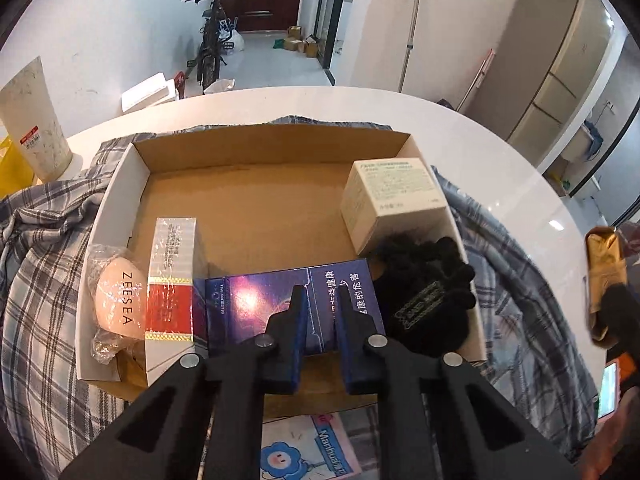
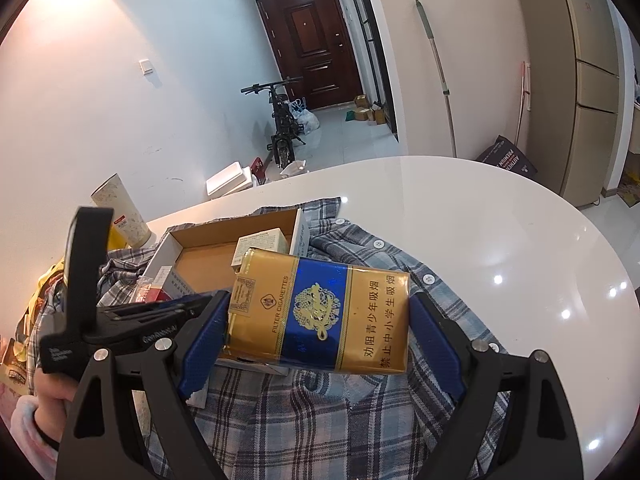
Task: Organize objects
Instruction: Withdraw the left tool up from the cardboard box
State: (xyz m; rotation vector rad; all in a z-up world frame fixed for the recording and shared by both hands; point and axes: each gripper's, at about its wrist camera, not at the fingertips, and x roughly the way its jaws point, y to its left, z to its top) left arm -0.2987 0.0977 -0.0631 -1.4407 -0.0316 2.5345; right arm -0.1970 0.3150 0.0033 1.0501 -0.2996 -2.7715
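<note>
Gold foil with a royal-blue band across its middle: that is the cigarette pack [image 2: 320,316] clamped between my right gripper [image 2: 320,332] pads, one blue pad on each short end. The band carries a gold dragon crest, "FILTER CIGARETTES" runs beside it, and red Chinese characters line the gold panel at one end. The pack sits tilted, lifted above the plaid shirt [image 2: 320,412] that is spread over the white table [image 2: 500,220].

My left gripper [image 1: 320,296] has its fingers [image 1: 294,320] drawn in close with only a narrow gap, and nothing is pinched between them. Their tips hover over a dark blue box [image 1: 256,300] printed with a purple glow and white Chinese text; I cannot tell whether they touch it.

That blue box lies in the near part of an open cardboard tray [image 1: 256,148] with white outer walls. Beside it on one side stands a red, white and silver carton [image 1: 172,280], and past that a wrapped peach-coloured egg-shaped sponge [image 1: 120,300] marked ZEESEA rests against the tray wall. On the other side is a black knitted glove [image 1: 428,292], with a cream box [image 1: 394,196] in the corner behind it. The tray rests on the shirt. A printed cup [image 1: 36,120] stands on the table well off to one side.
</note>
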